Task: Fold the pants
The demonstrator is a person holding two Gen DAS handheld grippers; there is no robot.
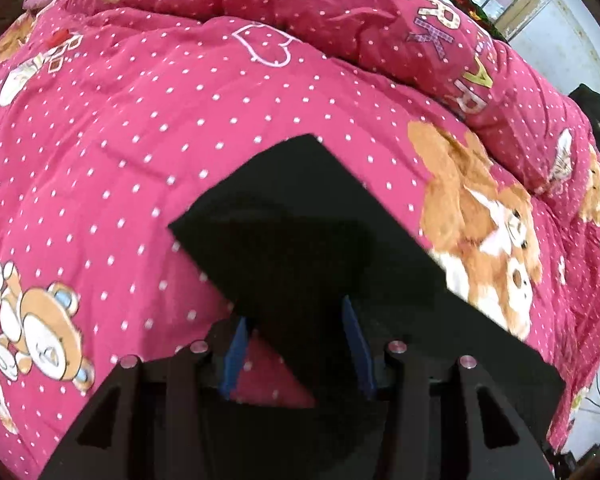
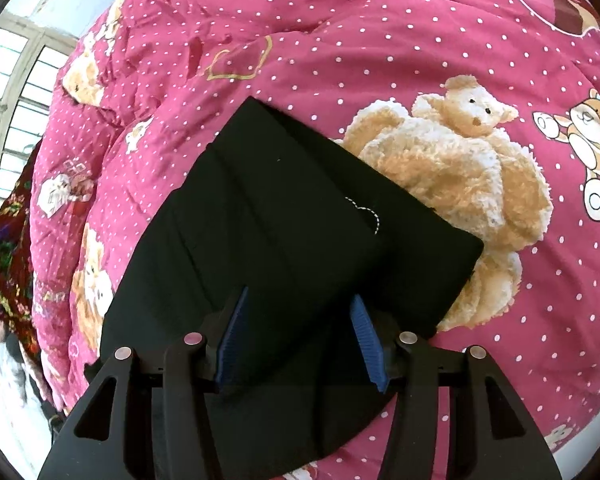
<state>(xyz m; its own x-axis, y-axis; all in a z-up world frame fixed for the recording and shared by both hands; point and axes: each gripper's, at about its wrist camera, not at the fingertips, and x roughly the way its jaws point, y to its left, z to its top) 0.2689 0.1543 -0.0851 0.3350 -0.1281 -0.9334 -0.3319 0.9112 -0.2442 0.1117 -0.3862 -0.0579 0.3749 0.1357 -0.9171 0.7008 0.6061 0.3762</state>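
Note:
The black pants (image 1: 300,220) lie flat on a pink dotted quilt (image 1: 140,120). In the left wrist view a squared end of them reaches up and left, and my left gripper (image 1: 296,320) is open above the cloth, its blue pads (image 1: 236,344) spread apart. In the right wrist view the pants (image 2: 284,216) show seams and a small white stitched mark, with layers stacked. My right gripper (image 2: 300,320) is open over them, its blue pads (image 2: 366,340) apart and nothing held.
The quilt (image 2: 380,60) has teddy bear prints and a bunched ridge at the back (image 1: 340,0). Windows (image 2: 12,80) stand beyond the bed's edge. A dark bag (image 1: 596,116) sits at the far right.

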